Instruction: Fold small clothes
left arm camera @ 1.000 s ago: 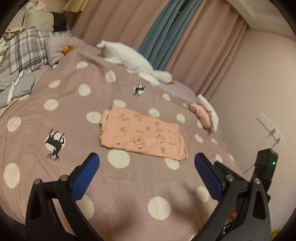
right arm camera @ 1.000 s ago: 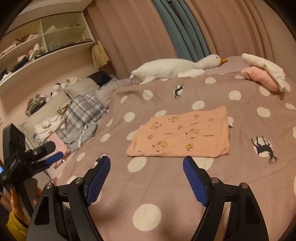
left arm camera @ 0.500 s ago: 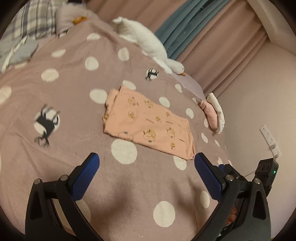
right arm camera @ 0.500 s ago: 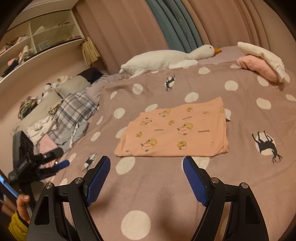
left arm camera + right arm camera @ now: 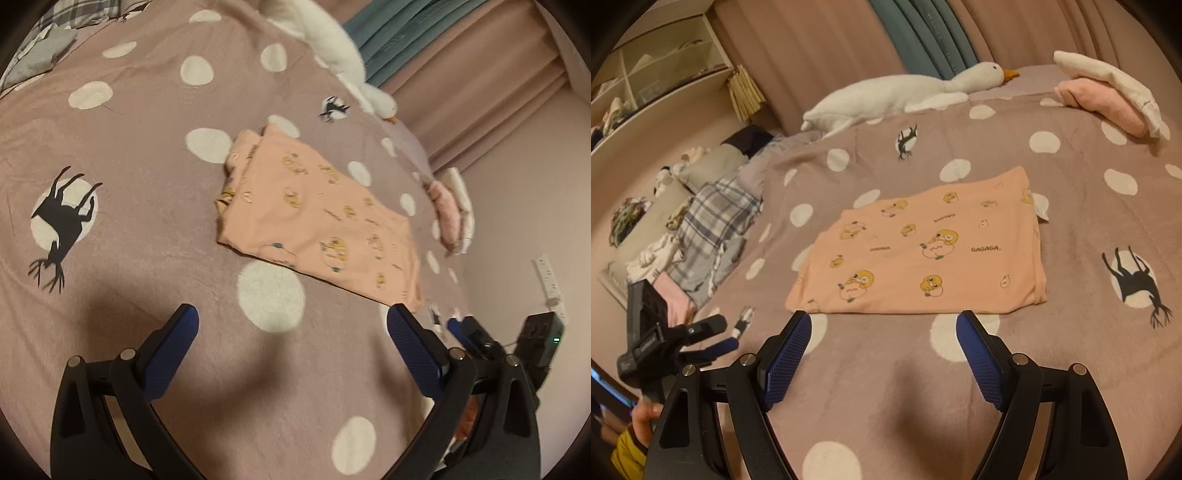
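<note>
A peach garment with cartoon duck prints (image 5: 923, 251) lies folded into a flat rectangle on the mauve polka-dot bedspread (image 5: 1071, 177). It also shows in the left wrist view (image 5: 317, 218), slightly blurred. My right gripper (image 5: 882, 332) is open and empty, just short of the garment's near edge. My left gripper (image 5: 291, 325) is open and empty, hovering over the bedspread (image 5: 147, 147) near the garment's near edge. The left gripper shows at the lower left of the right wrist view (image 5: 713, 336).
A white goose plush (image 5: 905, 92) lies at the far side of the bed. A folded pink and white pile (image 5: 1108, 96) sits at the far right. Plaid bedding and clothes (image 5: 709, 221) lie left. Shelves (image 5: 646, 74) and curtains stand behind.
Both grippers have moved closer to the garment and lower over the bed. The left wrist view has swung down and to the right. Both stay open.
</note>
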